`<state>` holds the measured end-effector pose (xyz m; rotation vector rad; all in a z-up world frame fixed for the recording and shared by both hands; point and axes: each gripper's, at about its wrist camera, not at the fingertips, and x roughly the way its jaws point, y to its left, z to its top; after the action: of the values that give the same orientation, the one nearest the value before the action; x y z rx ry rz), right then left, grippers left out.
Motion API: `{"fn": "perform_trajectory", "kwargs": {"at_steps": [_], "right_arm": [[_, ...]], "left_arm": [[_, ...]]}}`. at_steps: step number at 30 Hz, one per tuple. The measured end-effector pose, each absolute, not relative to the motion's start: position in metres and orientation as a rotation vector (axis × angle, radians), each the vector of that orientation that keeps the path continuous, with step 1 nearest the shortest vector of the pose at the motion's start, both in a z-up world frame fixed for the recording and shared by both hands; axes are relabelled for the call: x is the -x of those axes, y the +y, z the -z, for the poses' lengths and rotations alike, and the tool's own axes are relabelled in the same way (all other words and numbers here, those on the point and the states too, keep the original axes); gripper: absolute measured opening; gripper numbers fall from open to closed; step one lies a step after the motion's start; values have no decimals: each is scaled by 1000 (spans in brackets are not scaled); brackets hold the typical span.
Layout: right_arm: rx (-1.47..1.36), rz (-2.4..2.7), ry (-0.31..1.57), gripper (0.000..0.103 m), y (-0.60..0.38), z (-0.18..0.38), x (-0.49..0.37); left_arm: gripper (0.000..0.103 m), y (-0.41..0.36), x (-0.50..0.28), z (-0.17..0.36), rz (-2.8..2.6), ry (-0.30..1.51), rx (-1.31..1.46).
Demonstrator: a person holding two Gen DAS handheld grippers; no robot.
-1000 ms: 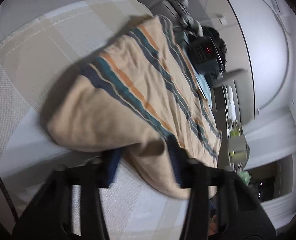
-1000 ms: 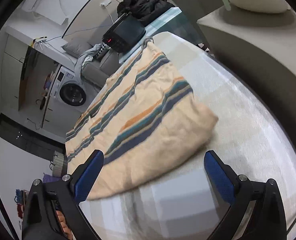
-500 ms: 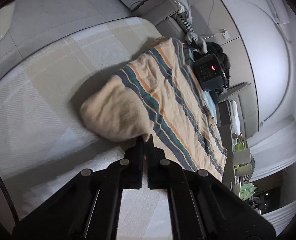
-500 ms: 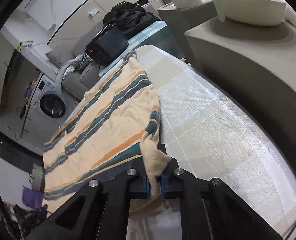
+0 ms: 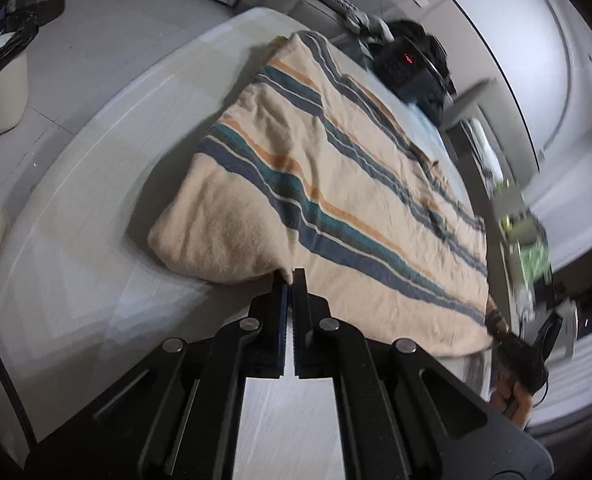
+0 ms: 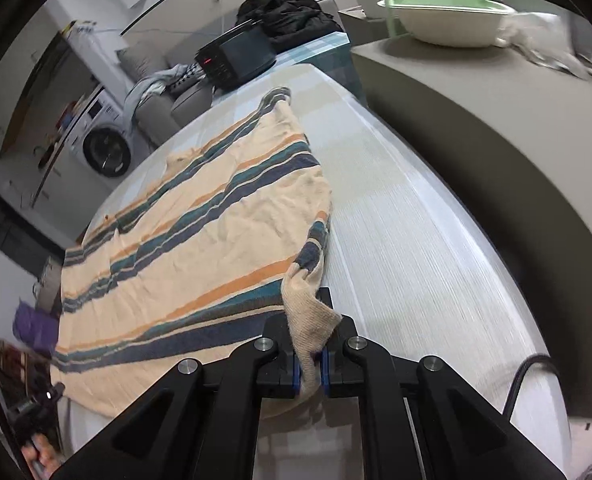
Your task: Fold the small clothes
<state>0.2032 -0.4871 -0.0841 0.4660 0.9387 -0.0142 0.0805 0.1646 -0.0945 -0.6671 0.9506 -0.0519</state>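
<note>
**A:** Right wrist view first: our right gripper (image 6: 308,356) has its fingers (image 6: 282,354) clamped on the near corner of the cream knitted garment with navy, teal and orange stripes (image 6: 200,232), a flap of cloth bunched up between the blue pads.

**B:** And our left gripper (image 5: 291,280)?

**A:** Its fingers are pressed together at the garment's other near corner. We think a thin bit of hem is pinched there, but only a sliver shows. Everything beyond those corners lies spread flat on the pale checked counter (image 6: 408,240), running away from us towards the black device with a red display (image 6: 234,60).

**B:** How will it handle?

**A:** Soft, light and limp, we judge. It drapes and creases wherever it is pinched, so it will sag between our two holds. The knit looks grippy rather than slippery.

**B:** So corners are the right place.

**A:** Yes, and both should travel evenly, or the fold goes skewed.
</note>
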Motion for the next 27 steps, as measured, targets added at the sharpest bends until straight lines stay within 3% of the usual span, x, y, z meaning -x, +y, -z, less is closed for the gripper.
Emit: {"fn": "perform_trajectory", "kwargs": {"at_steps": [5,11,14,15,16,20,21,23,27], "right_arm": [[-424,-22,927,11,-486,84,-152],[-396,24,871,46,-489,72,-129],[-350,26,837,53,-490,61,-124],[-345,23,828,58,-491,60,-121],[-346,10,828,59,-494,60,-120],[-399,-24,868,56,-504,75,-121],[-424,-38,873,37,-506,78,-121],[-502,-71,898,15,-509,86,-121],[-607,-123,881,11,-513,82,-115]], "left_arm": [[0,165,-48,89,56,970,606],[10,162,-30,66,-30,930,408],[38,158,-24,47,-42,886,333],[55,157,-21,42,-32,868,336],[70,155,-20,39,-28,858,340],[73,142,-26,38,16,878,330],[74,138,-29,40,29,880,333],[78,127,-35,45,58,882,339],[82,107,-46,51,94,891,321]]}}
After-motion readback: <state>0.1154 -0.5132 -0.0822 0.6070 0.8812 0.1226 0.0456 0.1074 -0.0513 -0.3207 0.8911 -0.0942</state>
